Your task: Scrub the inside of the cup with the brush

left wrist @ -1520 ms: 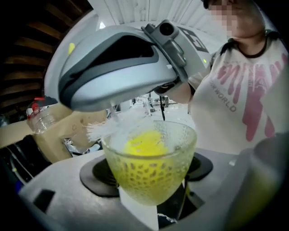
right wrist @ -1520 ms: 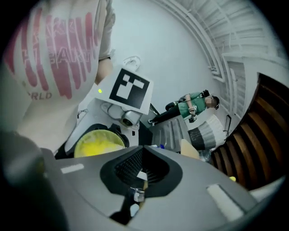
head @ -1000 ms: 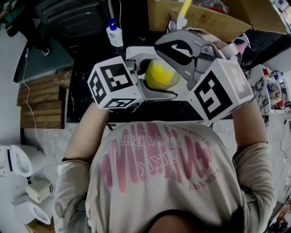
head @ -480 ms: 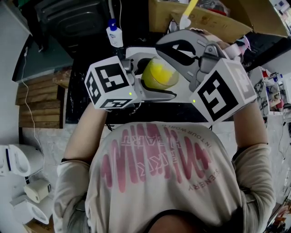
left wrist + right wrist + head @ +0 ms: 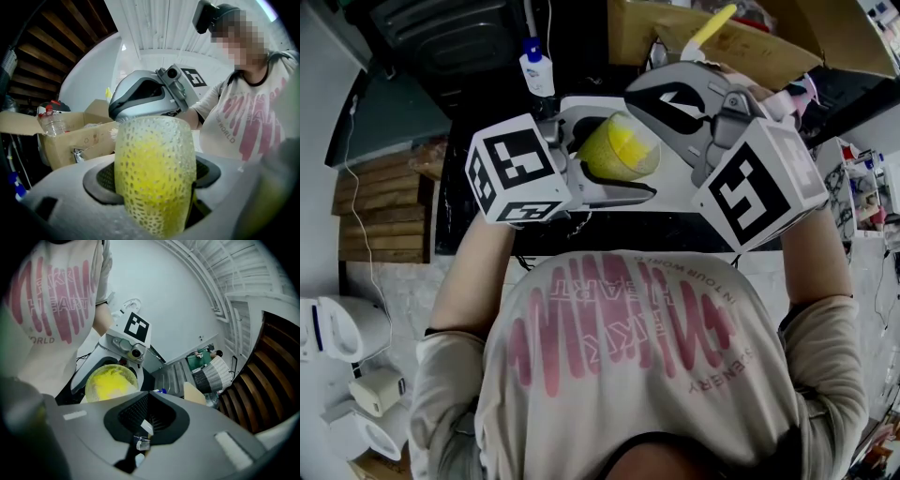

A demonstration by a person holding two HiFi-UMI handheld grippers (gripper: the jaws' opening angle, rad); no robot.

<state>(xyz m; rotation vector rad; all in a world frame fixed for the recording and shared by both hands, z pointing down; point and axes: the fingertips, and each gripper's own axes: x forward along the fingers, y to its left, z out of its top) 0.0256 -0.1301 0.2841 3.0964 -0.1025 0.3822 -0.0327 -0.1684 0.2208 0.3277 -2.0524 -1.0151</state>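
A dimpled clear glass cup (image 5: 623,145) with a yellow brush head inside it sits between the jaws of my left gripper (image 5: 602,150), which is shut on it. In the left gripper view the cup (image 5: 154,173) fills the middle, upright between the pads. My right gripper (image 5: 658,94) hovers right over the cup's mouth. The brush's yellow handle (image 5: 712,23) sticks up behind it. In the right gripper view the jaws (image 5: 143,437) pinch a thin part of the brush, and the cup (image 5: 111,383) shows its yellow-filled mouth just beyond.
Below the raised grippers lies a dark counter (image 5: 473,141) with a blue-capped bottle (image 5: 535,67). An open cardboard box (image 5: 750,42) stands at the back right. White kettles (image 5: 337,328) sit at the lower left. The person's torso fills the near side.
The left gripper has shifted a little left and tipped the cup's mouth rightward. The brush handle has leaned over to the right. Both grips are unchanged.
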